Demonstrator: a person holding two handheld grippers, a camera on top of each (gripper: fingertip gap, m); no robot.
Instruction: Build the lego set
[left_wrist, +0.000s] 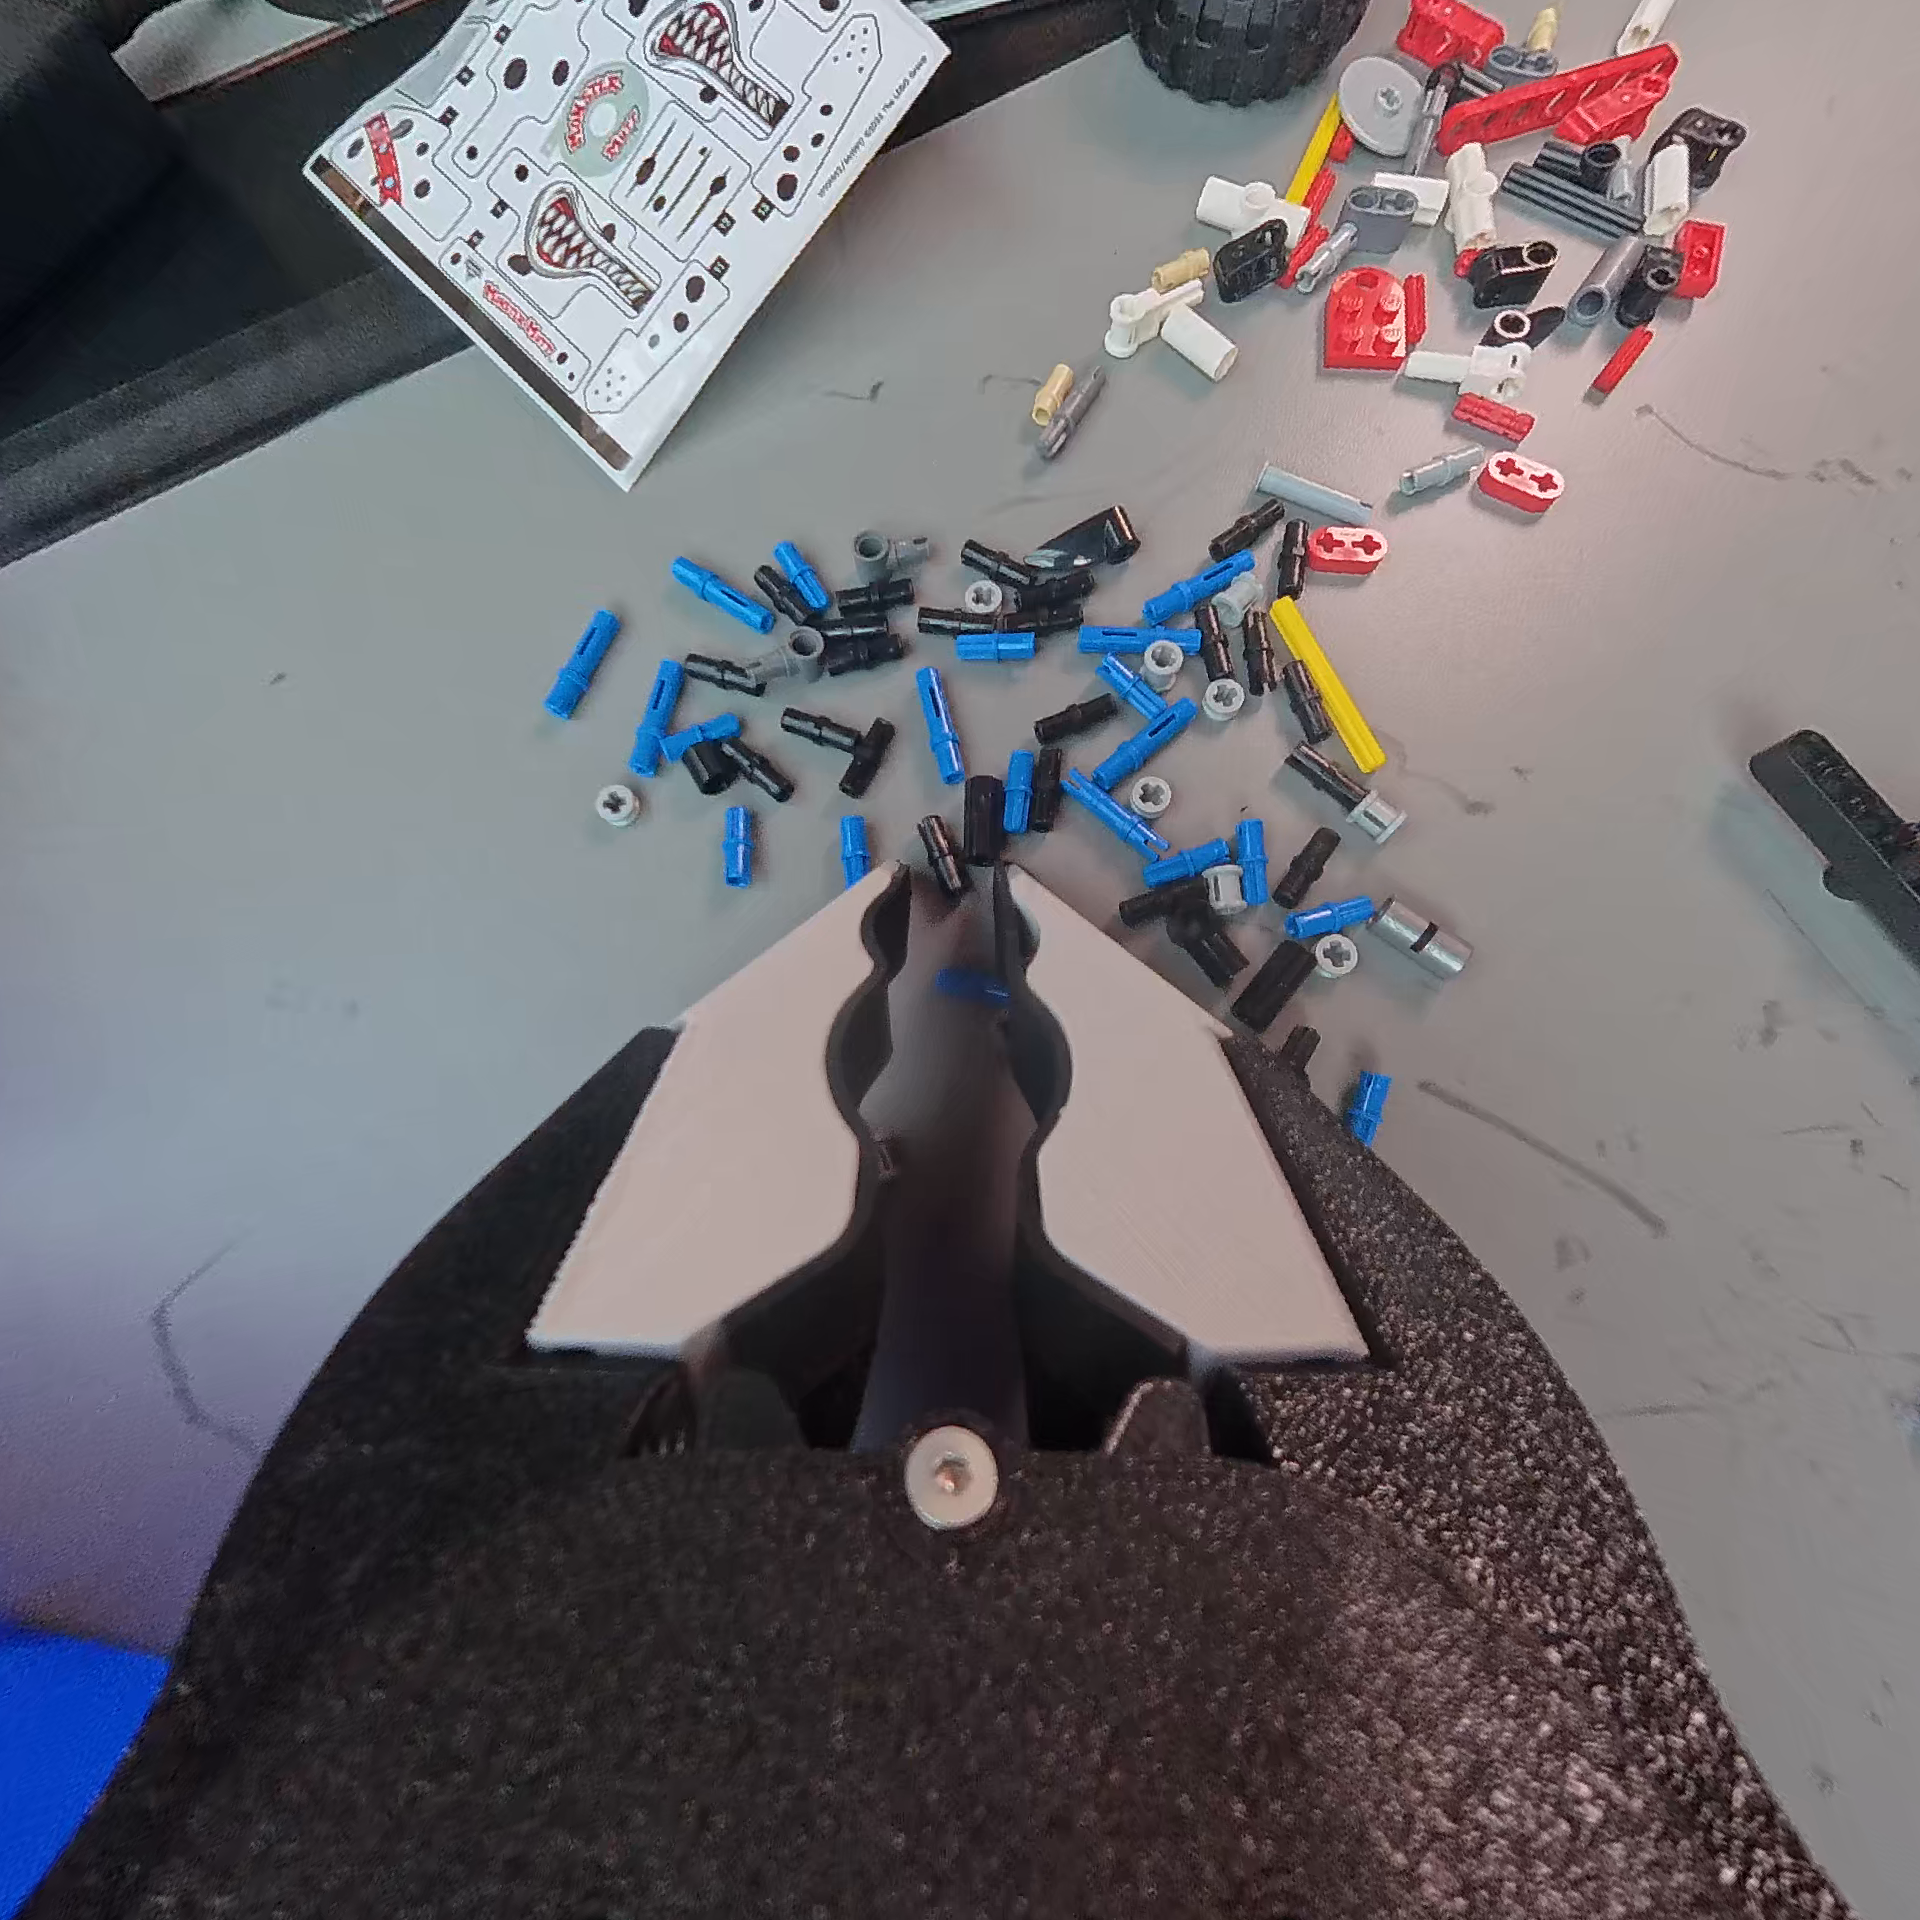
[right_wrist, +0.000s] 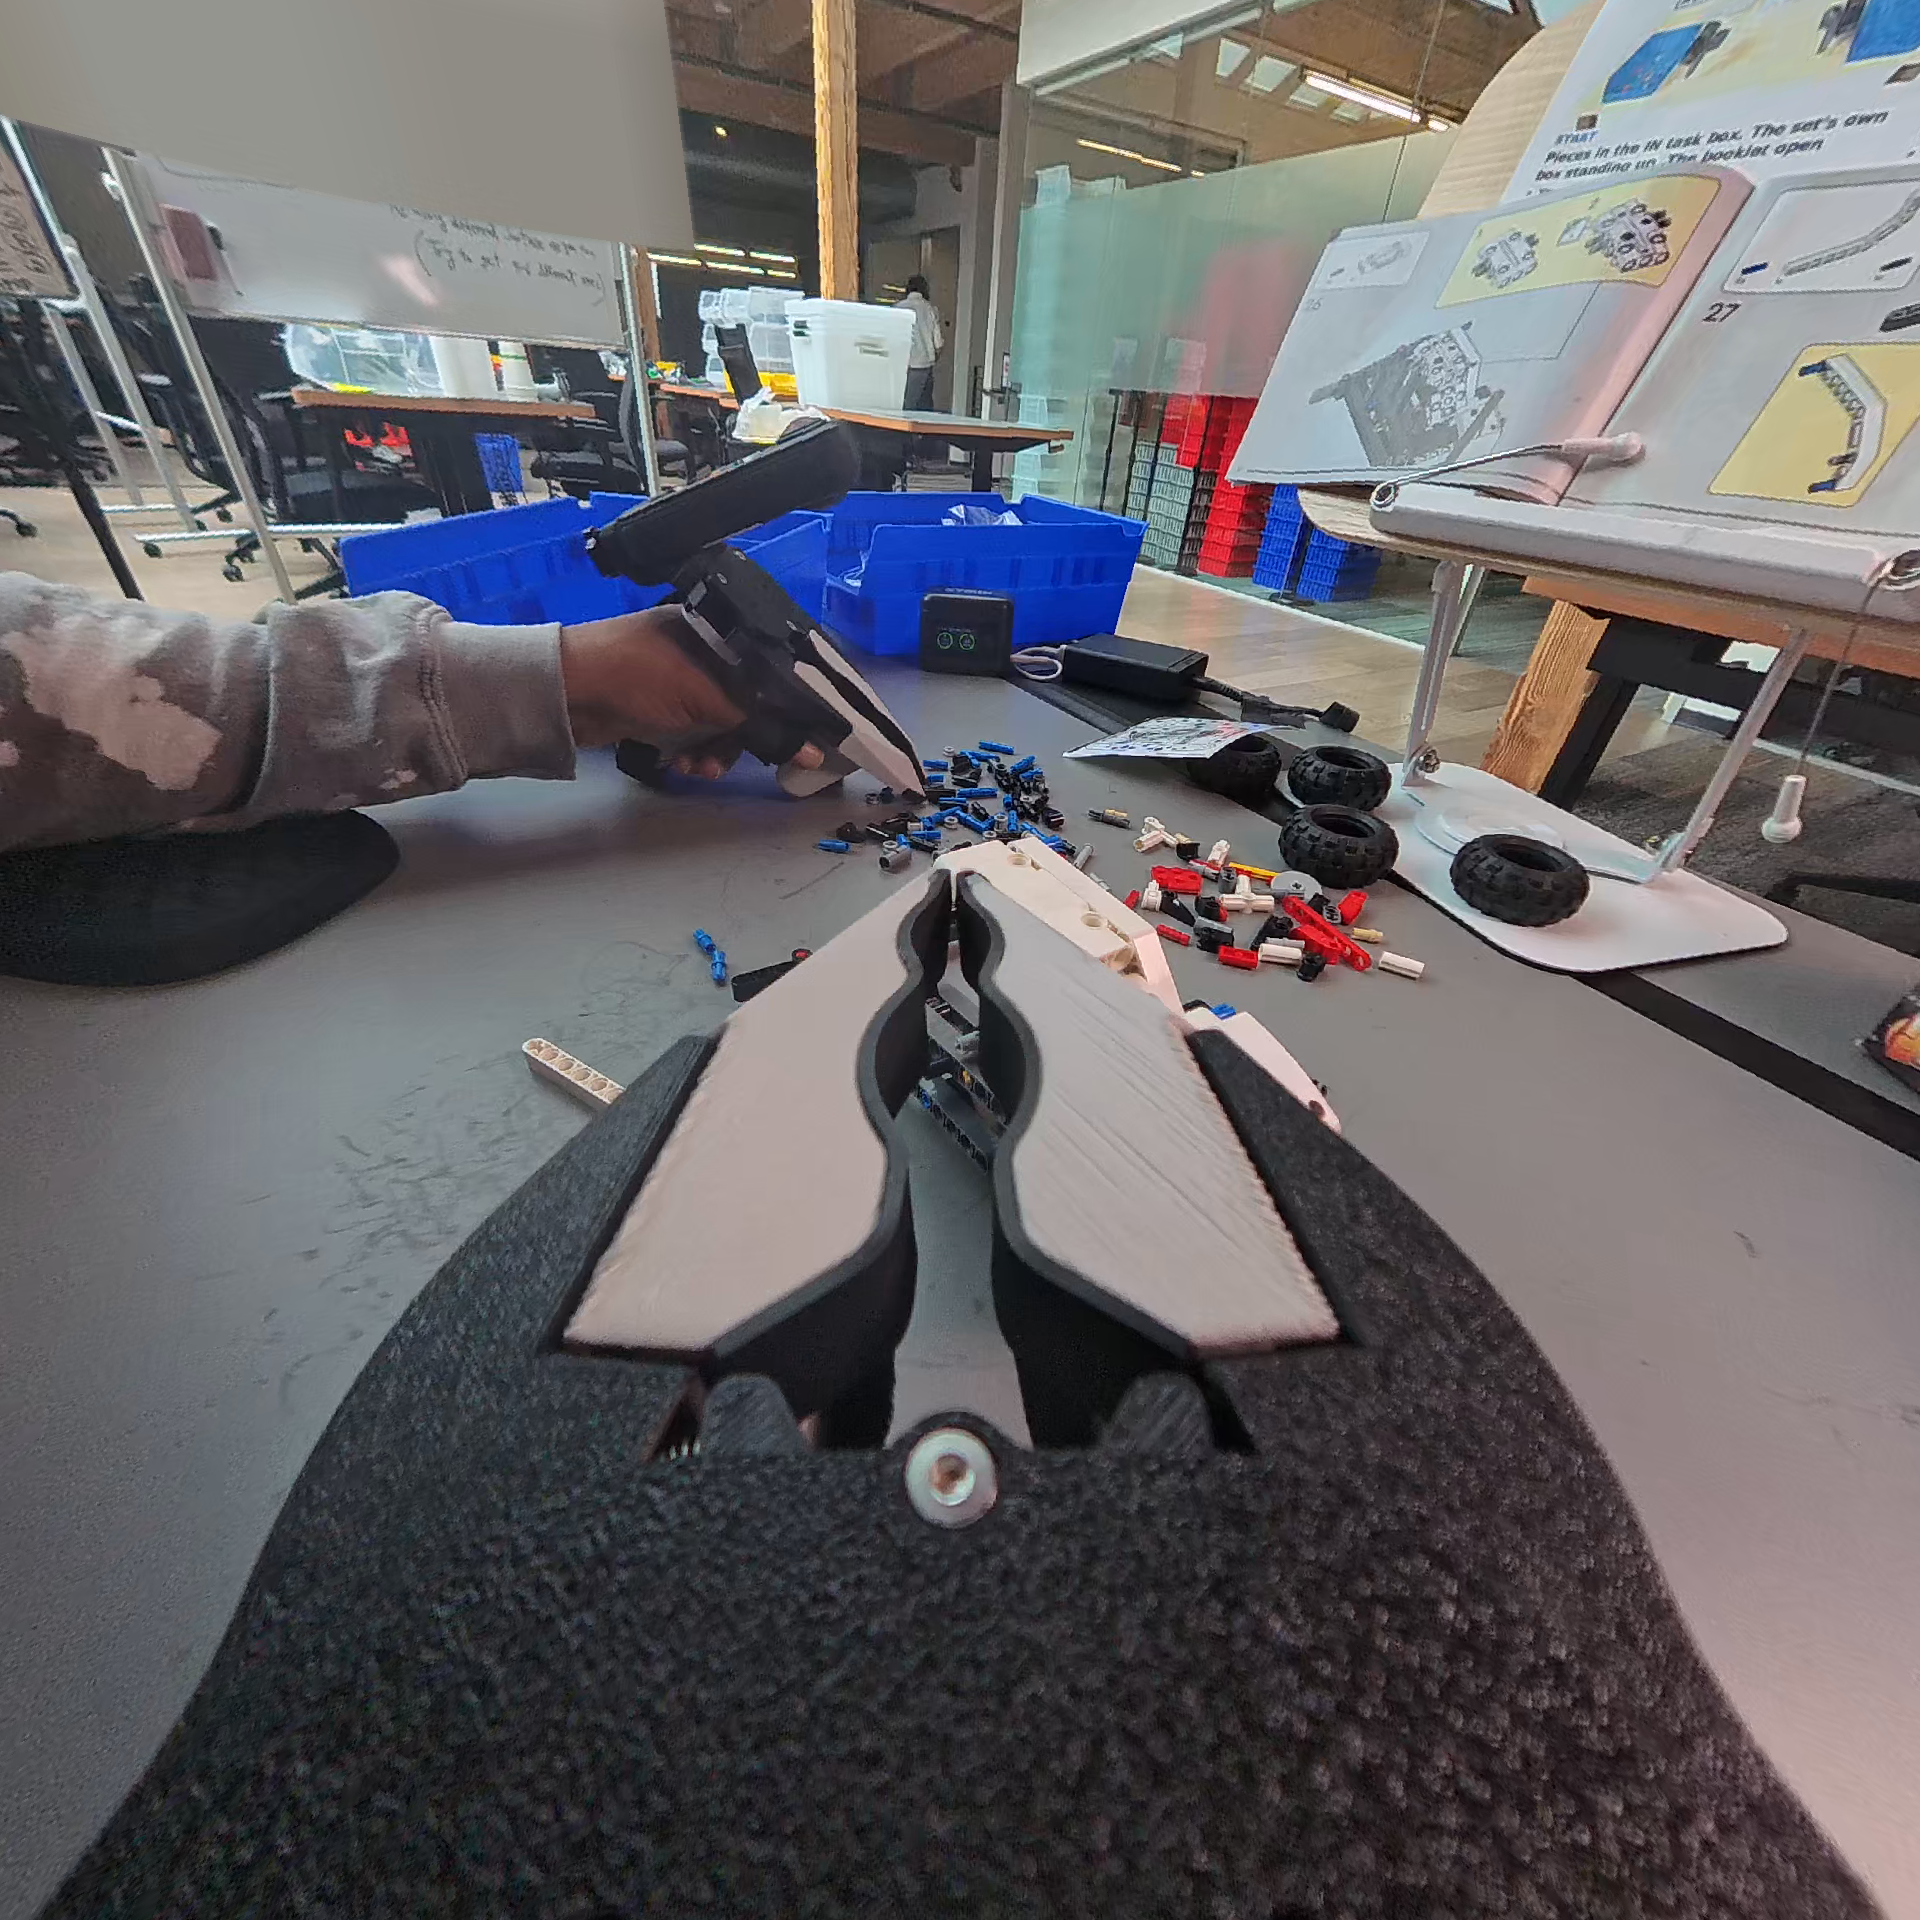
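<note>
Though indistinct, clear bag (right_wrist: 977, 514) in blue bin (right_wrist: 987, 592)

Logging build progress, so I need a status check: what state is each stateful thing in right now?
left gripper: nearly shut over the pin pile
right gripper: shut on white assembly
instruction booklet: open on stand
tyres: loose, unmounted
sticker sheet: looks unused
blue bins: open-topped
</note>
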